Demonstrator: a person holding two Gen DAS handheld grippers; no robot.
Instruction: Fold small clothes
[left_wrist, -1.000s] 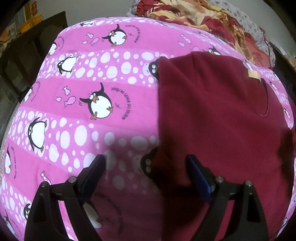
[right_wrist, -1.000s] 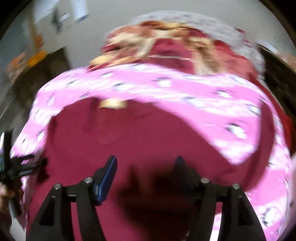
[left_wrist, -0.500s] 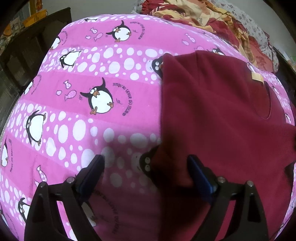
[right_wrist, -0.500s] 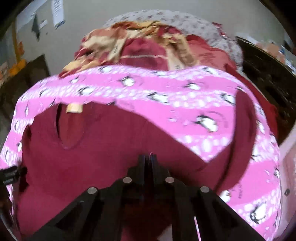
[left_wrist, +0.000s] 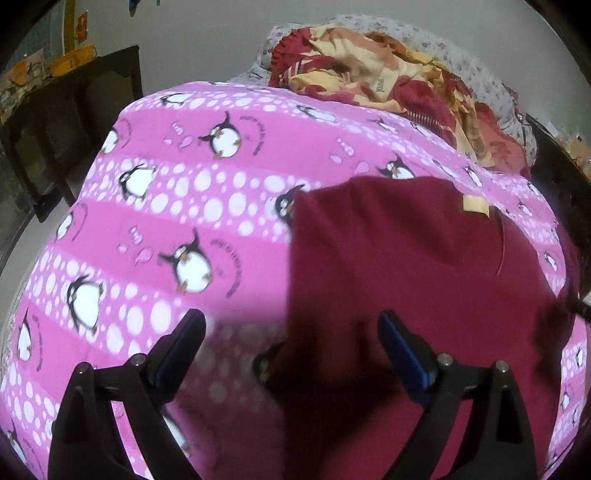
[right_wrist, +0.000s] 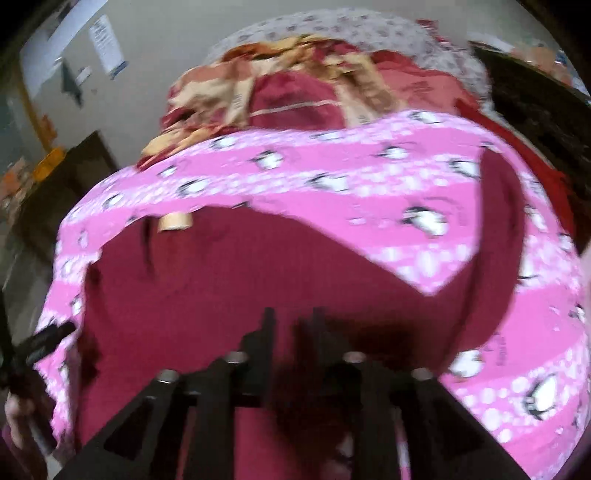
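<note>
I see the maroon shirt (left_wrist: 424, 258) spread flat on the pink penguin bedsheet (left_wrist: 184, 206), its tan neck label (left_wrist: 474, 204) near the far edge. My left gripper (left_wrist: 291, 345) hangs over the shirt's left edge, fingers wide apart, gripping nothing. My right gripper (right_wrist: 291, 325) has its fingers narrowly apart and opening, maroon fabric bunched between them.

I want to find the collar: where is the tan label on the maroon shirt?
In the left wrist view, the tan label sits upper right, at the maroon shirt's far edge near the neckline.
</note>
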